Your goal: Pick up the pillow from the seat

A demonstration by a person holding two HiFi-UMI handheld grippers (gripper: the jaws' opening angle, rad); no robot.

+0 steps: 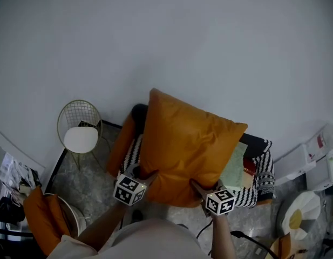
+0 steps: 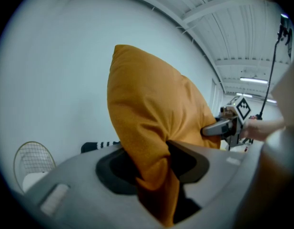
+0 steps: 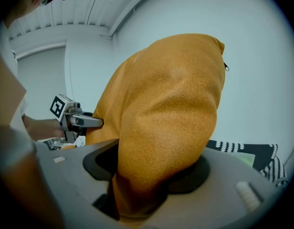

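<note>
**A:** How far along?

**B:** Nearly done, by the look of it. Gripped at both lower corners of the pillow [image 1: 188, 147]. Pinched at 7 o'clock by the left gripper [image 1: 147, 176], partway shut on a thin fold of orange cloth. Bitten at 5 o'clock by the right gripper [image 1: 197, 186], clamped wider on a fatter bunch. Cloth pressed between the pads in both gripper views.

**A:** Off the seat [image 1: 262, 179] yet?

**B:** Seems so. Held upright, top corners toward 12, against the pale wall [image 1: 209, 47]. Seen from either gripper, hanging above the striped seat, which shows low at 4 o'clock. Cannot tell whether the bottom edge clears completely, since that part is hidden behind the grippers.

**A:** Anything left, then?

**B:** Little, judging from that. Perhaps raising a touch more and drawing back toward 6. Nothing said in the task about setting down.

**A:** Worth watching?

**B:** Could slip on the left, given so thin a fold. Likely safer on the right. No trouble expected from the wire chair [image 1: 79, 127] at 9 o'clock, well apart.
</note>
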